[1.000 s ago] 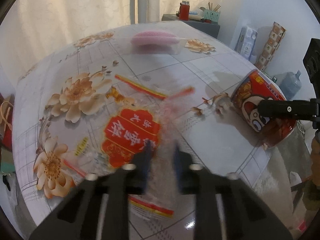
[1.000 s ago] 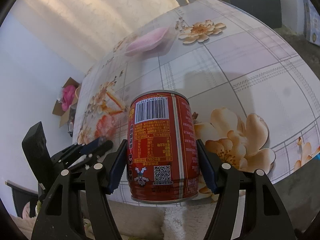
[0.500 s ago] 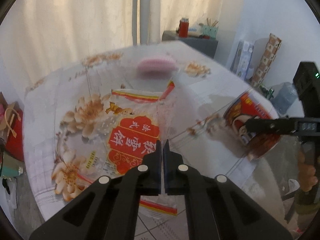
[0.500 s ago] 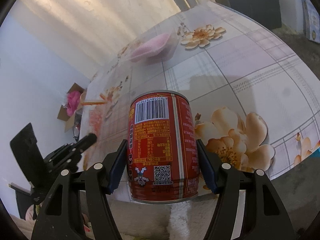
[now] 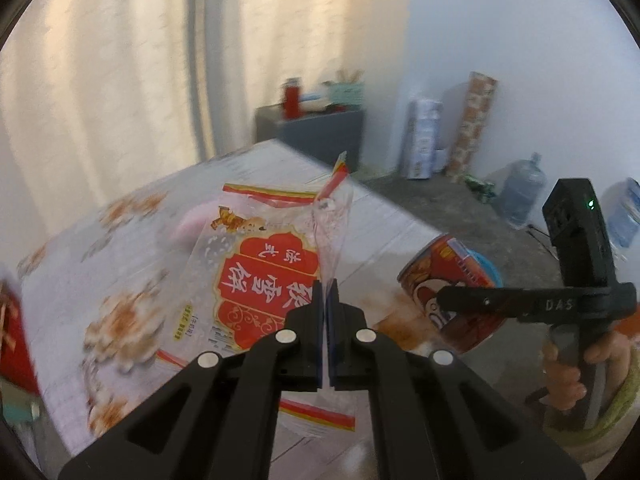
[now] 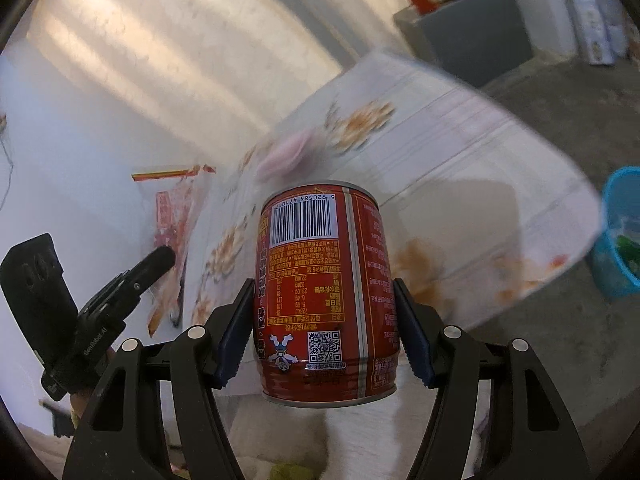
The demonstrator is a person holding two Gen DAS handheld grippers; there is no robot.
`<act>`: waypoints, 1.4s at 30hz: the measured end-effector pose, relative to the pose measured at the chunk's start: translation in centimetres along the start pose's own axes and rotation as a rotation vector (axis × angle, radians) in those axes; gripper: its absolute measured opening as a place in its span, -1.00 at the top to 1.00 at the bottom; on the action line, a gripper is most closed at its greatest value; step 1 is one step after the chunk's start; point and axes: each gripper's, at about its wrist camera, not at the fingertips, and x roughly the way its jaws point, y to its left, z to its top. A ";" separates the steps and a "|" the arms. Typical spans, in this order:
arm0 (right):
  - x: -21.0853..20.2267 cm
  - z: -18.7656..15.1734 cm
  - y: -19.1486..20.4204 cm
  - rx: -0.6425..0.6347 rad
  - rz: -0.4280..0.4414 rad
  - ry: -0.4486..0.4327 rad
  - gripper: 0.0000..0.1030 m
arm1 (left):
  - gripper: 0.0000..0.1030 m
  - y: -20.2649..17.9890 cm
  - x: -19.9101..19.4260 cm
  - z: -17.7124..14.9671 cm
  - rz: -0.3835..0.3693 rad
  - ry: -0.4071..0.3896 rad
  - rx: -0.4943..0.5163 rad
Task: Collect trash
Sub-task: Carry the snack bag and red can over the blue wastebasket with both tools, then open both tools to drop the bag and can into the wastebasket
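Table (image 5: 400, 232) w/ flowered cloth fills the middle of both views. Blue bin (image 6: 618, 236) on the floor at 3 o'clock in right wrist view, just beside table edge. Clear snack wrapper (image 5: 264, 280) w/ red label hangs above the table, pinched in left gripper (image 5: 326, 300), jaws fully closed on its fold. Red can (image 6: 326, 292) at centre, upside down, clamped between right gripper (image 6: 324, 320) pads, clear of the table. Pink thing (image 6: 284, 152) at 12 o'clock on the cloth, blurred.

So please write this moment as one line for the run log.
left gripper: shut on clear snack wrapper, lifted off table | right gripper: shut on red can | blue bin: right of table
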 end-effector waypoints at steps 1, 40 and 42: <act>-1.0 0.1 -0.7 0.012 -0.005 -0.020 -0.21 | 0.98 -1.1 0.4 0.8 -0.021 -0.006 0.021; -8.3 2.6 -43.5 0.698 -0.400 -0.136 -0.22 | 0.64 -36.1 52.1 2.8 -0.315 0.805 -0.082; -7.2 3.2 -44.9 0.708 -0.393 -0.124 -0.23 | 0.18 -35.4 52.8 2.5 -0.299 0.818 -0.101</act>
